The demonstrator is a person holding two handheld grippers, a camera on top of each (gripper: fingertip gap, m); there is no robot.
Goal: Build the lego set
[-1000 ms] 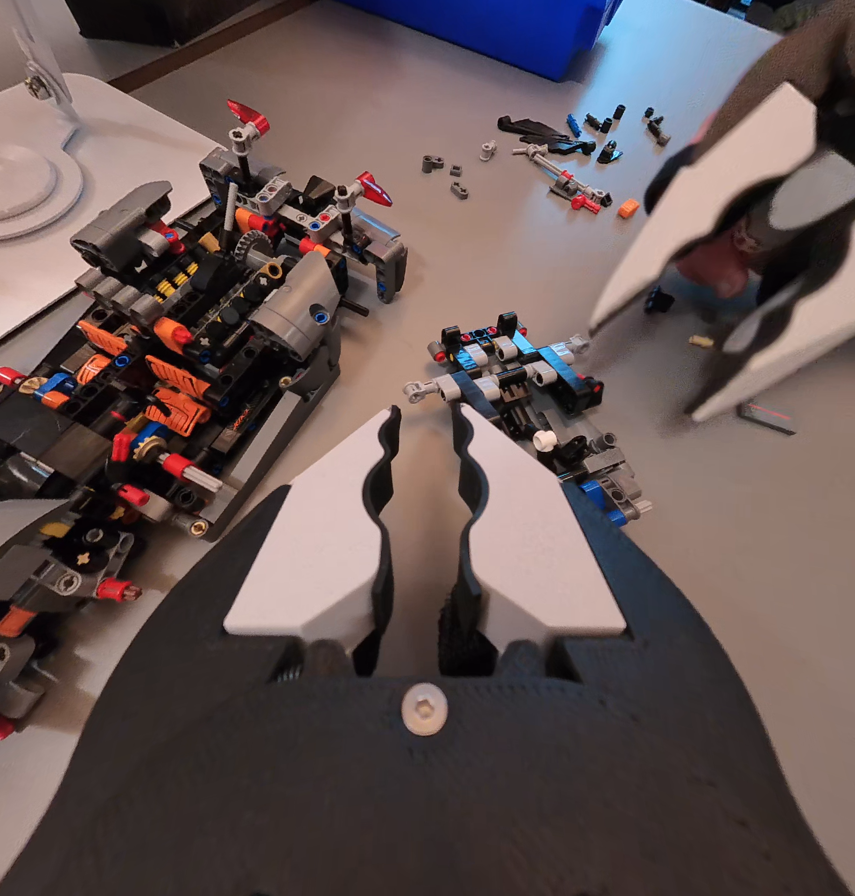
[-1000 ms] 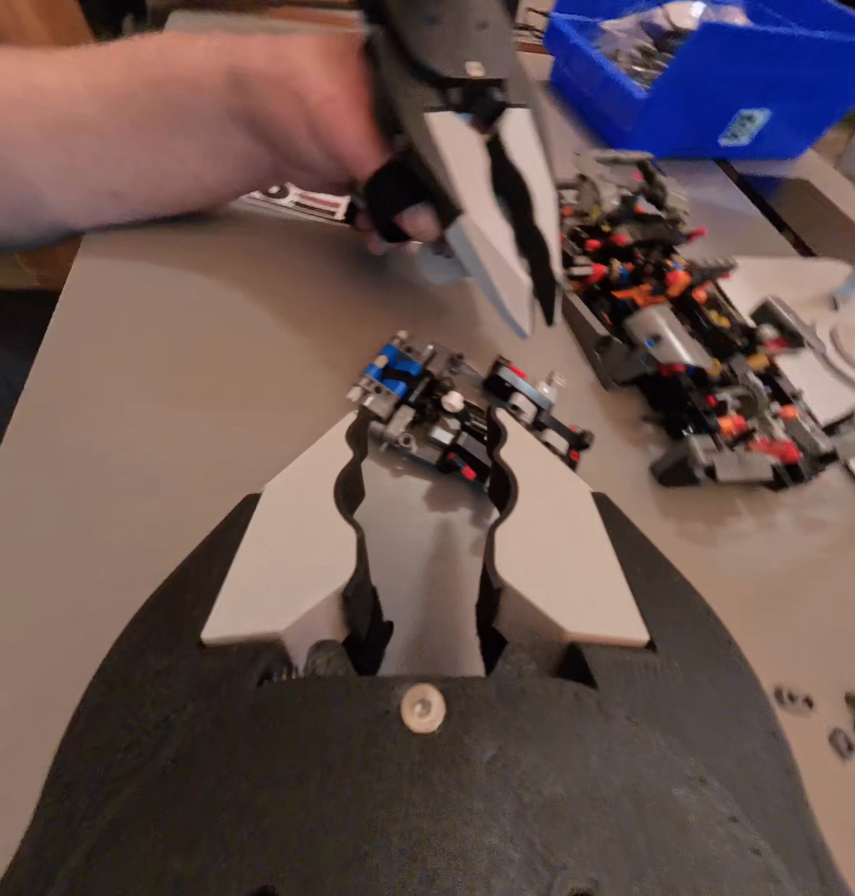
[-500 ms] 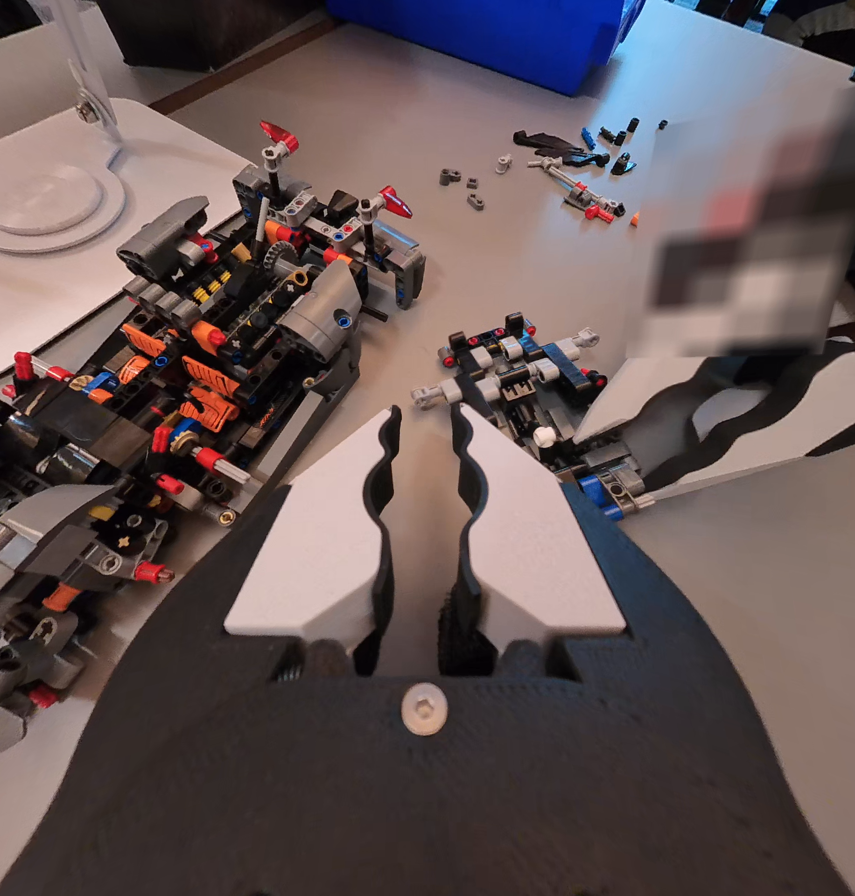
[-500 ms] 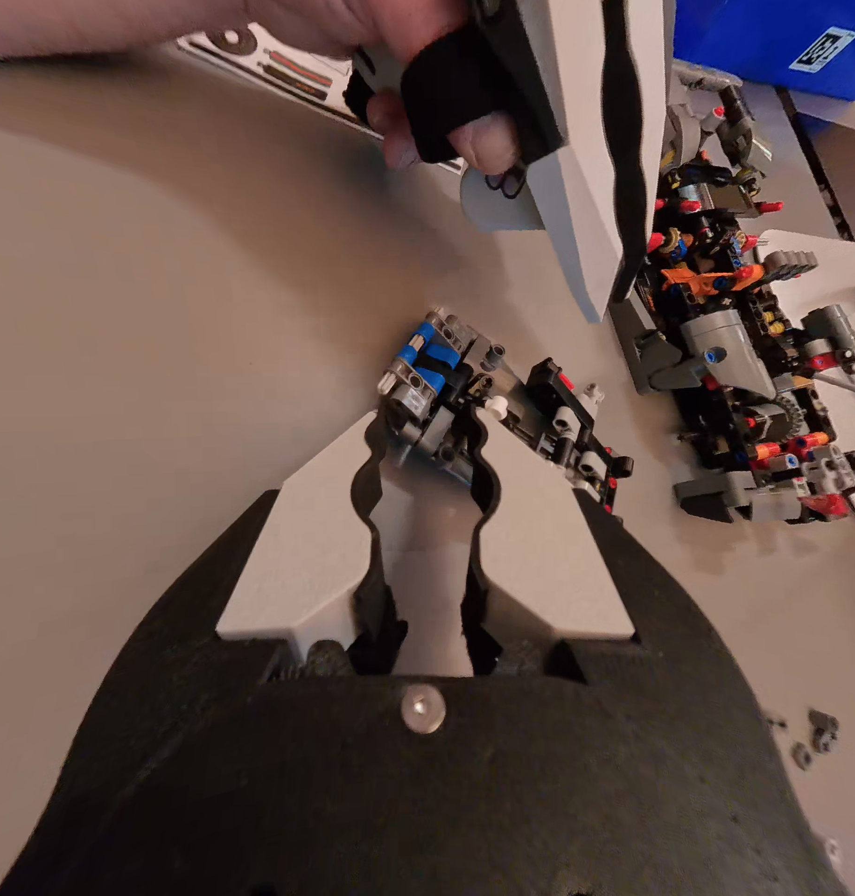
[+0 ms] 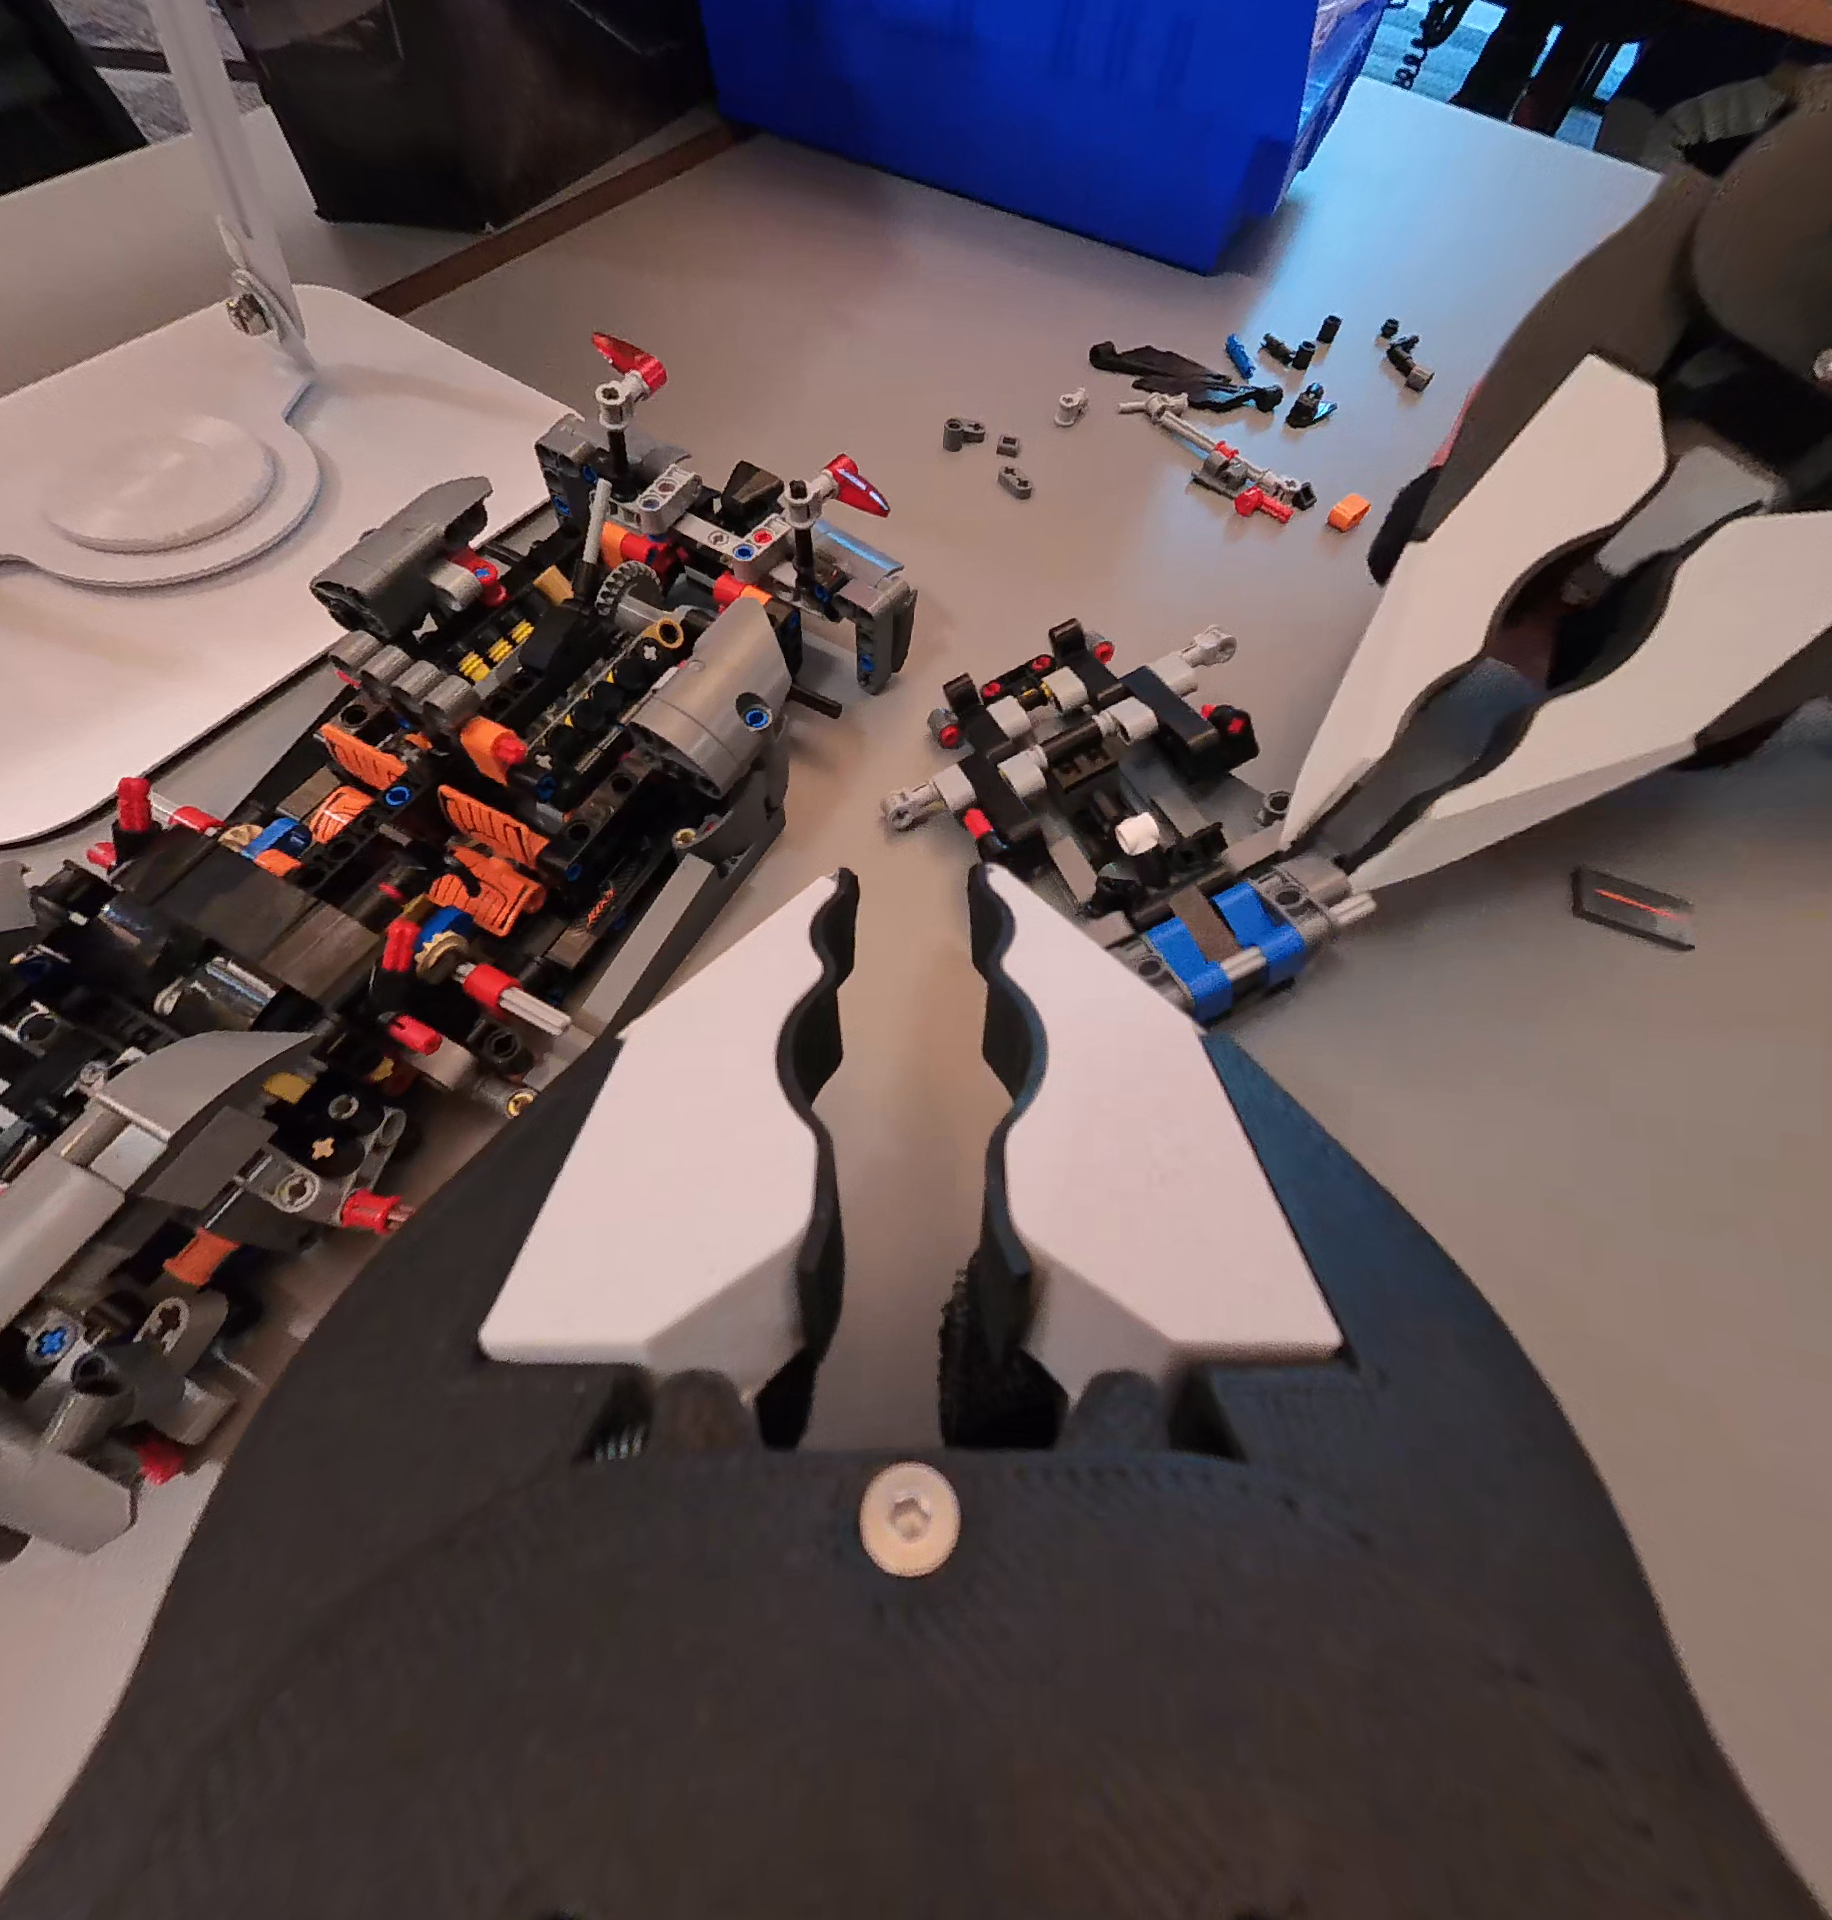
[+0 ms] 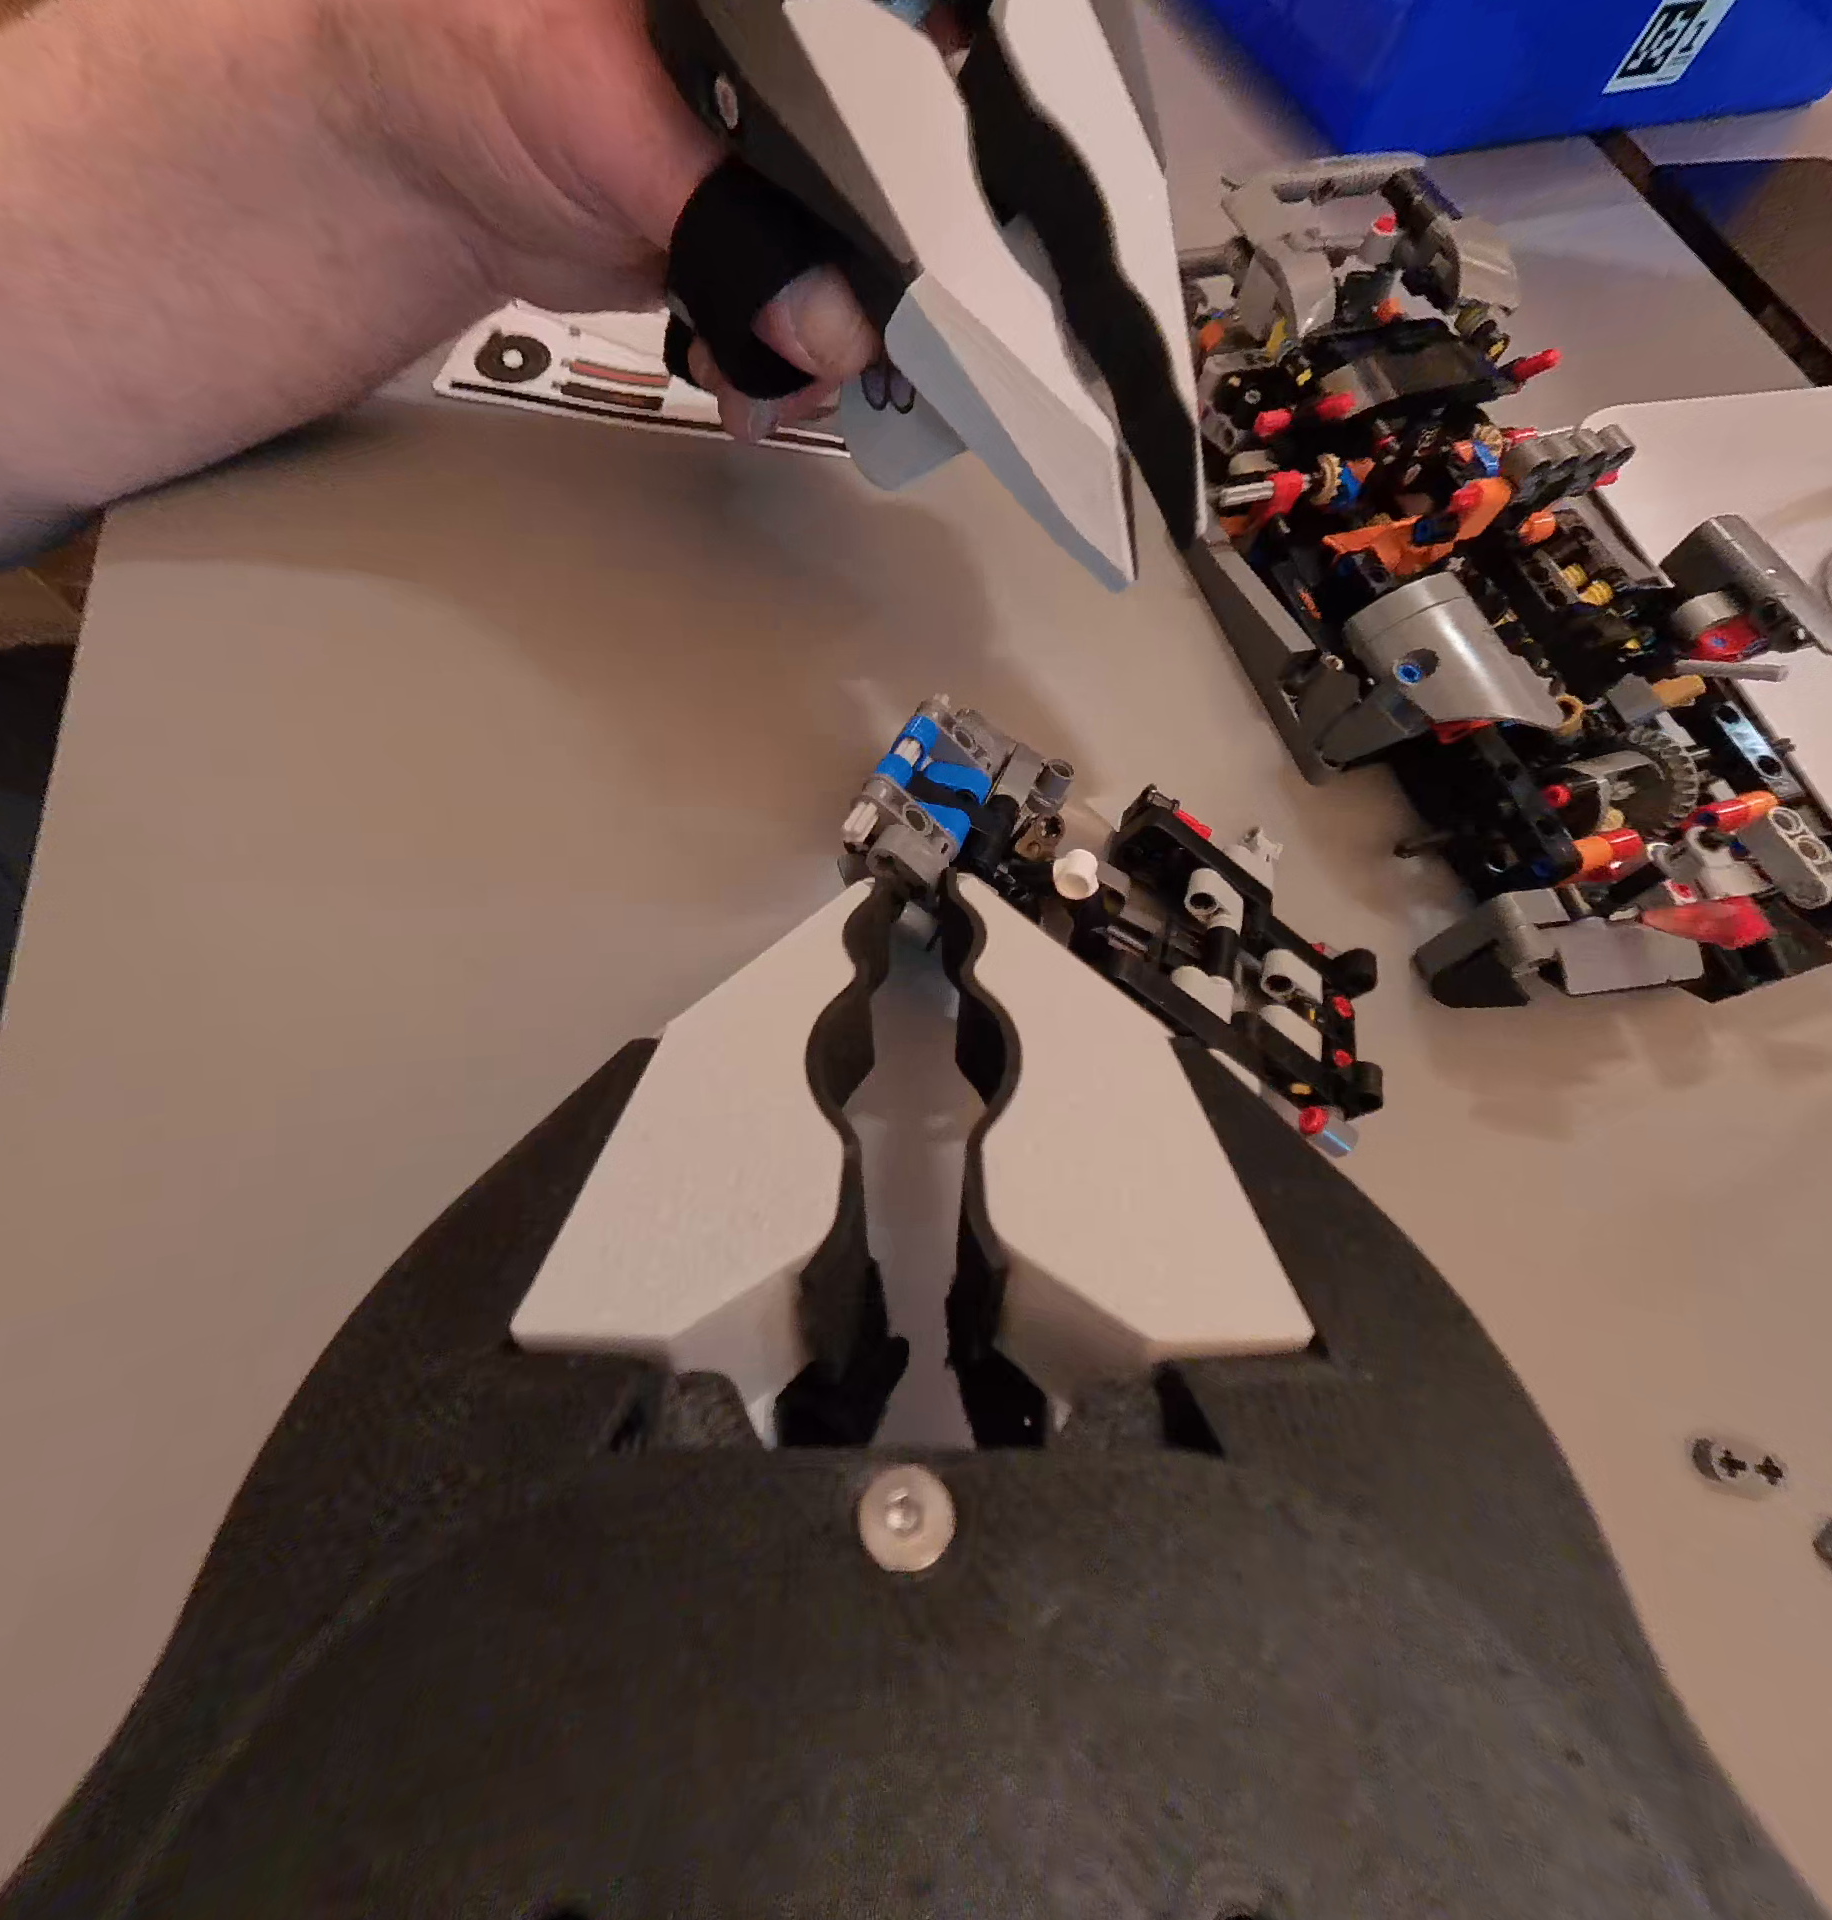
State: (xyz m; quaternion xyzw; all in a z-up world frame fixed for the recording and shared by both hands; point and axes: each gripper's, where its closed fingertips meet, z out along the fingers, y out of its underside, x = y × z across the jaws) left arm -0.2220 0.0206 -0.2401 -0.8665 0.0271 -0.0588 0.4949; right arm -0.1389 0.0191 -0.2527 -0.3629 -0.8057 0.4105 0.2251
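While the small black and grey lego sub-assembly (image 5: 1099, 774) is lying flat on the grey table (image 5: 1514, 1195), just to the right of the large lego chassis (image 5: 496, 748), the right gripper (image 6: 910, 894) is reaching its fingertips to the end of it that carries the blue pieces. Its jaws are sitting narrowly parted around a grey connector at that end, and whether they are actually pinching it is not something I can tell from either view. From the left wrist view, the same right gripper (image 5: 1338, 842) is coming in low from the right, its tips touching the sub-assembly's blue and grey corner. The left gripper (image 5: 912, 894) is hovering above the bare table between the chassis and the sub-assembly, its fingers standing apart with nothing between them. From the right wrist view, the left gripper (image 6: 1151, 551) is hanging over the near edge of the chassis (image 6: 1535, 665), with a person's hand (image 6: 621, 208) wrapped around its handle. Loose lego pieces (image 5: 1203, 416) are lying scattered farther back on the table, in front of a blue bin (image 5: 1016, 114). A white stand base (image 5: 164, 499) is sitting to the left of the chassis, a sticker sheet (image 6: 600, 379) is lying under the hand, and a small dark tile (image 5: 1634, 906) is resting alone at the right.
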